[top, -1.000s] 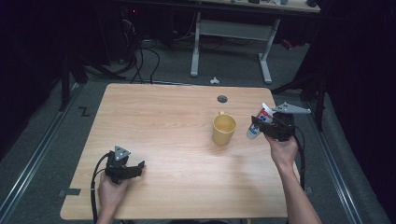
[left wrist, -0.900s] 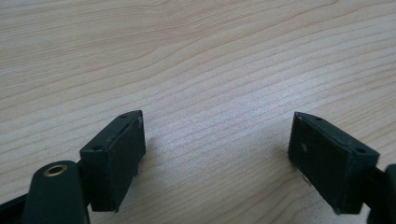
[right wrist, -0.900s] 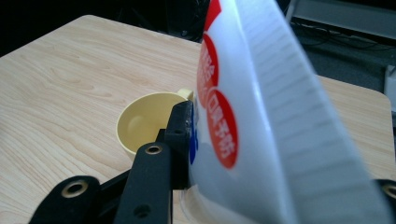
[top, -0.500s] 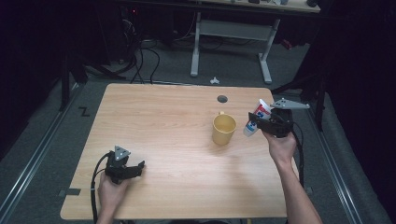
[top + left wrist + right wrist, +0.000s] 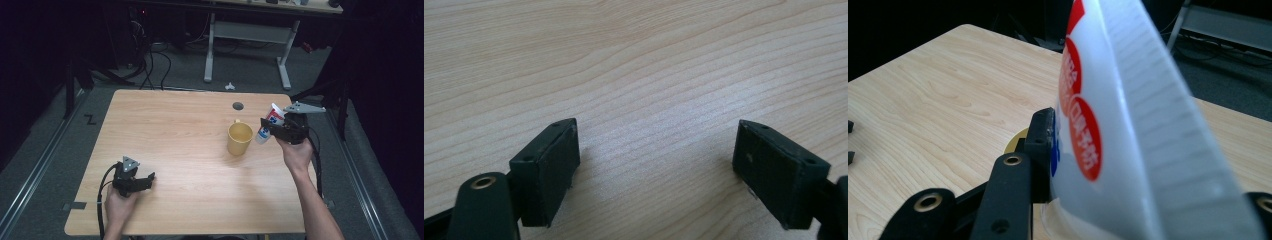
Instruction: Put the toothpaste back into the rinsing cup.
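The light wood-grain rectangular bench (image 5: 175,145) stands on a grey floor, and a round dark hole (image 5: 238,106) is set near its far edge, right of centre. Beyond the bench, a grey metal desk frame (image 5: 245,45) with two legs stands in the dim background, and black cables (image 5: 150,60) trail over the floor to its left.

The yellow ceramic mug (image 5: 239,138) stands upright on the right half of the bench, open end up, with its handle turned toward the far side.

Just right of the mug, the right tool (image 5: 274,126) is held above the bench in the person's right hand (image 5: 296,152). It is clamped on a white squeezable tube with red and blue print (image 5: 267,125), which is tilted with its cap end pointing down toward the mug and its flat crimped end up. In the right gripper view the tube (image 5: 1118,130) sits against the black pad (image 5: 1043,145) of one jaw, and the mug's yellow rim (image 5: 1015,142) peeks out behind it.

The left tool (image 5: 145,179) rests low at the near left part of the bench in the left hand (image 5: 119,204). In the left gripper view, its jaws stand wide apart over bare wood (image 5: 649,100), holding nothing.
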Demonstrator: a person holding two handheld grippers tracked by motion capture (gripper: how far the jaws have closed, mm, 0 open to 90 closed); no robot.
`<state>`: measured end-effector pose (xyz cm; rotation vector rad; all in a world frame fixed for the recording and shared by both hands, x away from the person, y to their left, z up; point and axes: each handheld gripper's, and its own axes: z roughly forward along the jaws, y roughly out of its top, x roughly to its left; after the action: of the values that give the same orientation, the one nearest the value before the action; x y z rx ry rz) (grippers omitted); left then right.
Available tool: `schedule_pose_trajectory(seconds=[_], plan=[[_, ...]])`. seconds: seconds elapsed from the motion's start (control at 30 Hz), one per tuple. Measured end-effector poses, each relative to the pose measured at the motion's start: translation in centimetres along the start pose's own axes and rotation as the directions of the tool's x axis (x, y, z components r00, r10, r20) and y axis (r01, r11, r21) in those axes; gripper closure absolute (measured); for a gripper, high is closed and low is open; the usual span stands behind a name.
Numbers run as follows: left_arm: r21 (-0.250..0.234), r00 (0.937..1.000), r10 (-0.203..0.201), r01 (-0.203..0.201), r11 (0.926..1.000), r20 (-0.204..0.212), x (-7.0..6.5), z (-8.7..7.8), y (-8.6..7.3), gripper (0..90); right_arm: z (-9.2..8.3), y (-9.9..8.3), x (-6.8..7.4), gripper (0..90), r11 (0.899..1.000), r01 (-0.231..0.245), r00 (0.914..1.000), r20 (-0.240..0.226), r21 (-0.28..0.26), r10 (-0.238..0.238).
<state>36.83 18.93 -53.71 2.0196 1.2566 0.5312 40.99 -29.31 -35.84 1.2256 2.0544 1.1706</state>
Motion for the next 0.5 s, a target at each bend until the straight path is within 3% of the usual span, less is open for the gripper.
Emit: schedule_pose_trajectory(seconds=[0.5], plan=[[0.000, 1.0000, 0.000, 0.000, 1.0000, 0.001, 0.0, 0.0, 0.0, 19.3, 1.1, 1.2, 0.6, 67.8, 1.000, 0.017, 0.9997, -0.015, 0.008, -0.017]])
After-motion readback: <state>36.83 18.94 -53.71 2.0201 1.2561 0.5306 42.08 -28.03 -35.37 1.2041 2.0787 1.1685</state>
